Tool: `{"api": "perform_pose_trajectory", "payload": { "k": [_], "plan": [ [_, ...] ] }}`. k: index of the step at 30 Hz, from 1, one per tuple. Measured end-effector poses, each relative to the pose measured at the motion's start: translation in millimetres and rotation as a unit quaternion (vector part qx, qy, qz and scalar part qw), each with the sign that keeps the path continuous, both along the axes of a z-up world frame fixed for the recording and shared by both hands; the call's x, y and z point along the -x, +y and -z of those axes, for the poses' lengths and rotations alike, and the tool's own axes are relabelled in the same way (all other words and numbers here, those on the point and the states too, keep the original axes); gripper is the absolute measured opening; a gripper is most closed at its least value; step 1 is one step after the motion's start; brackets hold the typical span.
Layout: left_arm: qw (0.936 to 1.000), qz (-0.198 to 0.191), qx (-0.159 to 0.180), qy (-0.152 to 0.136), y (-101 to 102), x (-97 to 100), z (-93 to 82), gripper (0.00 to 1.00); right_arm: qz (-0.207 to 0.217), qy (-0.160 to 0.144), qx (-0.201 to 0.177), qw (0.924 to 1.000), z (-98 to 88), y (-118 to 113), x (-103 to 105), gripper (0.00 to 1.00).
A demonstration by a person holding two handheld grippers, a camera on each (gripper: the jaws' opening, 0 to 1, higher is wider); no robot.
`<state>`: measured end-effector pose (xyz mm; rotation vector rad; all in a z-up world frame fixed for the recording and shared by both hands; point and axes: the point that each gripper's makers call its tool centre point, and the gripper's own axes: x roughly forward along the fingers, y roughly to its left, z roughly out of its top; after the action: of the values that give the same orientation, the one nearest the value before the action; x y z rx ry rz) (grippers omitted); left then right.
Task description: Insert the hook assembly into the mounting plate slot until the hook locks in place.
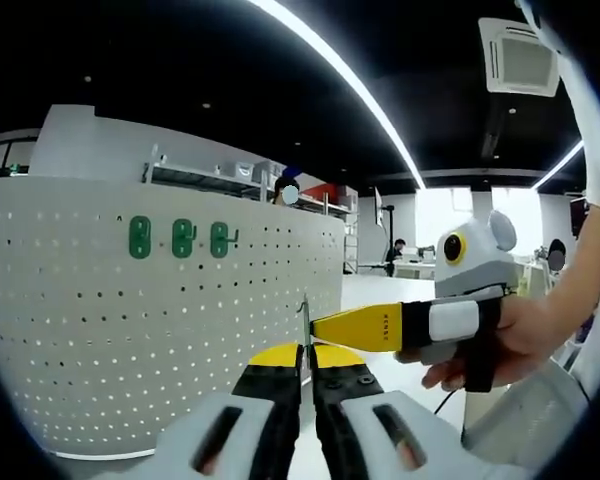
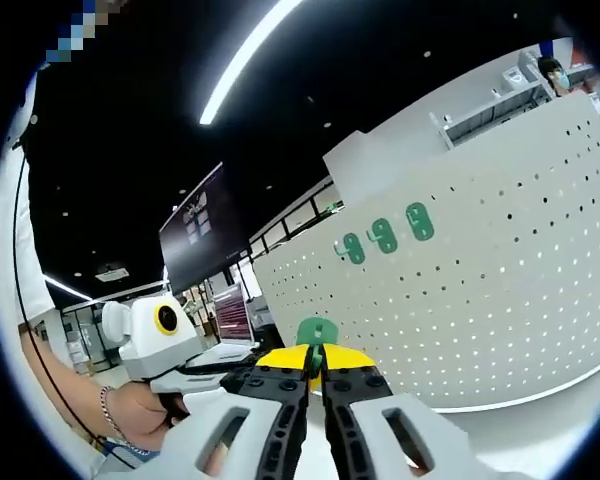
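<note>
In the left gripper view my left gripper has its yellow-tipped jaws shut on a thin upright hook piece, seen edge-on. My right gripper comes in from the right in a hand, its yellow tip touching that piece. In the right gripper view my right gripper is shut on a small green plate that faces the camera. There my left gripper reaches in from the left, up against the same spot. Beyond stands a white pegboard carrying three green hook plates.
The pegboard curves across the right gripper view, its three green plates high on it. A person's arm with a bracelet sits at lower left. Shelving and a seated person show behind the board; ceiling light strips run overhead.
</note>
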<state>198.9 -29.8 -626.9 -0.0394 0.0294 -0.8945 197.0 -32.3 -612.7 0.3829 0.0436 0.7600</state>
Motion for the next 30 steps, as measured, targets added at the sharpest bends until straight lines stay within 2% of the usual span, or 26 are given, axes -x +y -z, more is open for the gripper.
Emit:
{"api": "perform_pose_trajectory", "payload": {
  "k": [14,20,26,30],
  "plan": [
    [1.0,-0.004,-0.002,0.001,0,-0.2,-0.2,0.06,0.001,0.003,0.003,1.0,0.0,0,0,0.01],
    [0.9999,-0.008,-0.009,0.008,1,-1.5,3.8,0.25,0.003,0.004,0.004,1.0,1.4,-2,-1,0.01],
    [0.9995,-0.013,-0.013,0.025,1,-3.0,9.8,0.5,0.002,0.006,0.004,1.0,2.9,-2,-1,0.01],
    [0.9991,-0.016,-0.015,0.036,0,-3.3,14.3,0.62,0.003,0.007,0.005,1.0,4.0,-3,0,0.01]
  ]
}}
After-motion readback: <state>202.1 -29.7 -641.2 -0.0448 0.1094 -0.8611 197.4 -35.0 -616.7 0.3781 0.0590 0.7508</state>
